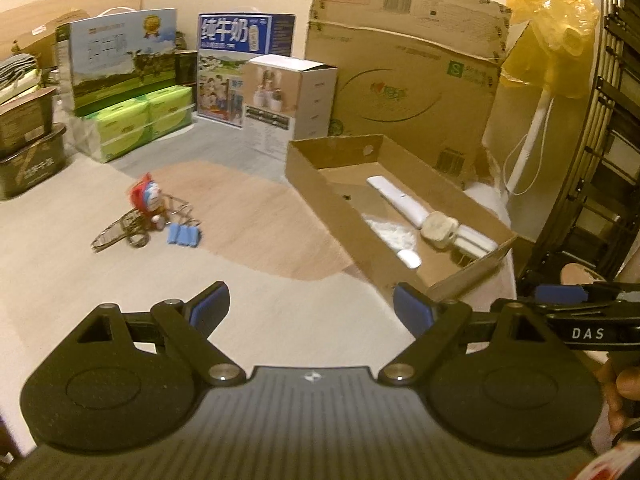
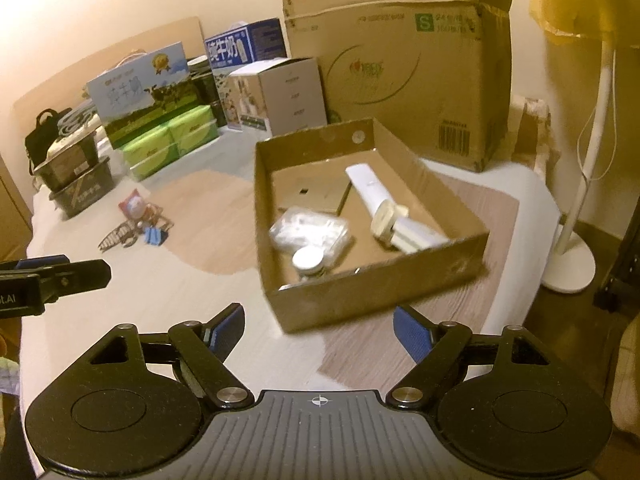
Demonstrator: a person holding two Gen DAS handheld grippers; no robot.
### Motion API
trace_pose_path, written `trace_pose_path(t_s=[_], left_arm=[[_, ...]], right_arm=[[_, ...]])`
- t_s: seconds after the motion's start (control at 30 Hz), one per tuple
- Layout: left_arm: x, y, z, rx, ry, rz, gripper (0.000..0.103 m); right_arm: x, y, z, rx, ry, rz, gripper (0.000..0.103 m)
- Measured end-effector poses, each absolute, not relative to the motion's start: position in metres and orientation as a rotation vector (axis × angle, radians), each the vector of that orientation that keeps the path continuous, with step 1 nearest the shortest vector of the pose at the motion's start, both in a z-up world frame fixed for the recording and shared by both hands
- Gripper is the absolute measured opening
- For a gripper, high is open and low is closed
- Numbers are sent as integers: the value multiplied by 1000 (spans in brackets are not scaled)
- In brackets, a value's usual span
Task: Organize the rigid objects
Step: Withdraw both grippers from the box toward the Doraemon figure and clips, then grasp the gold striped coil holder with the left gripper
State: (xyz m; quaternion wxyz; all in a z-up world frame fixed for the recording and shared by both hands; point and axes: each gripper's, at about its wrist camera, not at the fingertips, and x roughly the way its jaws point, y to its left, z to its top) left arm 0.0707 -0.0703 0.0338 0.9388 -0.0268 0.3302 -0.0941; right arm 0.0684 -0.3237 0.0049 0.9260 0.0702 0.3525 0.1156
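A shallow cardboard box sits on the table, holding a white remote, a cream plug, a clear plastic packet and a small round jar. Further left lie a blue-and-red cartoon figure, a wire holder and blue clips. My left gripper is open over bare table, nothing between its fingers. My right gripper is open just before the box's near wall, holding nothing.
Milk cartons, green tissue packs, a white carton and a tall cardboard box line the back. Dark tins stand at left. A fan stand and a black rack are at right.
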Motion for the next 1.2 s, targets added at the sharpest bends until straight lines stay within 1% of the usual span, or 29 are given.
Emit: trace_pose_path(t_s=[0.4, 0.7, 1.2], left_arm=[[55, -19, 24, -58, 701, -86, 88], [56, 18, 19, -66, 714, -27, 88], [95, 72, 5, -26, 721, 33, 88]], right_arm=[[63, -283, -4, 115, 751, 311, 81], [71, -248, 0, 74, 741, 368, 81], [114, -180, -12, 13, 727, 478, 81]])
